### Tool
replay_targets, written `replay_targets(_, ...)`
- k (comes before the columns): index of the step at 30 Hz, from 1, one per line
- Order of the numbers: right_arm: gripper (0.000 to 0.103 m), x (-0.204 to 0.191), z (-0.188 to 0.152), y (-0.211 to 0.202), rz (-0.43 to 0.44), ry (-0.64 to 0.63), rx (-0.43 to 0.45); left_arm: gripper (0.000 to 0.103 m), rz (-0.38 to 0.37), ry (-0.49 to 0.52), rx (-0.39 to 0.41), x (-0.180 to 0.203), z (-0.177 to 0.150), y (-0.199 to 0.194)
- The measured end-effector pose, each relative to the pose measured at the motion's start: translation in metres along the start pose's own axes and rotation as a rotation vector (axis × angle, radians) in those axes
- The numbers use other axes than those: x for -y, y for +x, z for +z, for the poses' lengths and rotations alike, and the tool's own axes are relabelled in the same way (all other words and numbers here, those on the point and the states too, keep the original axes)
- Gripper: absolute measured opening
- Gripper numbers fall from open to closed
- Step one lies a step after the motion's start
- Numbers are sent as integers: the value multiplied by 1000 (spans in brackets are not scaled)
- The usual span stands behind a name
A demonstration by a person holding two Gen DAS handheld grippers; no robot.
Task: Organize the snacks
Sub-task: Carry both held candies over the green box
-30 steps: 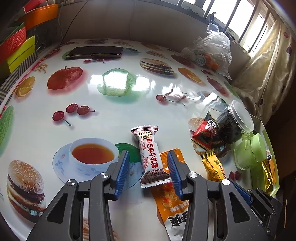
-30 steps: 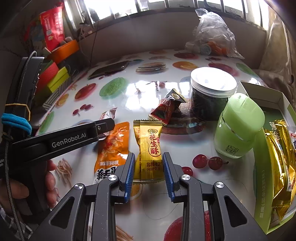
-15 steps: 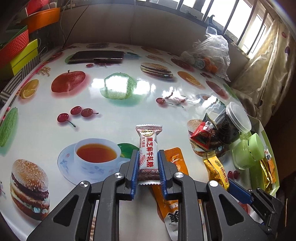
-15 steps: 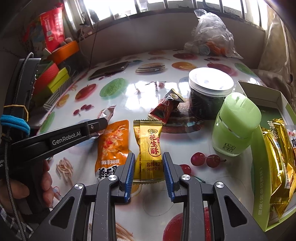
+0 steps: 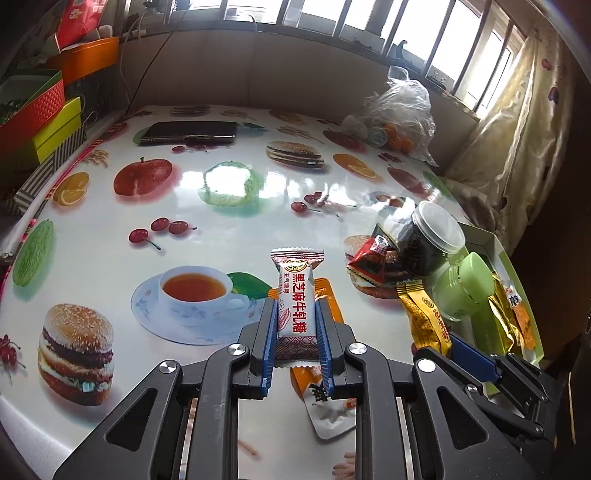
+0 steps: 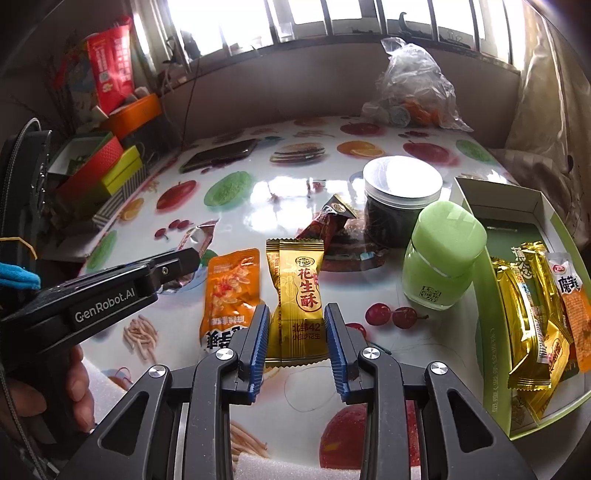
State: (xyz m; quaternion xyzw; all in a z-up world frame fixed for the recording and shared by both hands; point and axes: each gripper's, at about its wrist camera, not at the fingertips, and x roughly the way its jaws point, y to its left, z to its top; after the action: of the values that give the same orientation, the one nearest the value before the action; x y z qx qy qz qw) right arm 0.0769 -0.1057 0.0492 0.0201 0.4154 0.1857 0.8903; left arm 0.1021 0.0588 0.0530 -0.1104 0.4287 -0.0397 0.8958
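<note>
The left gripper [image 5: 295,325] is clamped on the white-and-red nougat candy wrapper [image 5: 294,301], raised over the fruit-printed worktop [image 5: 229,229]. The slick wrapper could slip out. The right gripper [image 6: 295,334], fingers apart, straddles the gold peanut-crisp packet [image 6: 297,295]; closing crooked might shove it aside, short of the green box [image 6: 491,332] at right.

Backlit daylight from the blown-out windows [image 5: 369,22] behind the table [image 5: 229,229], hard white glare on its glossy top mid-surface, heavy fisheye curvature with dark vignetted corners, both views otherwise sharp, near edge of table dimmer
</note>
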Motion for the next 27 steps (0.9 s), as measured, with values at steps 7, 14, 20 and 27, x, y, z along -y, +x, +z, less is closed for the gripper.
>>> replay_targets(7,29,8,-1,-21,-14,15,35,21,-24,44,14,19,-6,-17)
replay_targets(14,29,26,-2,-44,-45,51,72,21,-58,86,37,41,-9,-33)
replay_targets(20,29,45,-5,-60,-80,86,93,21,-76,117,41,62,-11,-36)
replay_targets(27,29,67,-6,-74,-111,120,116,21,-97,156,38,86,-13,-36)
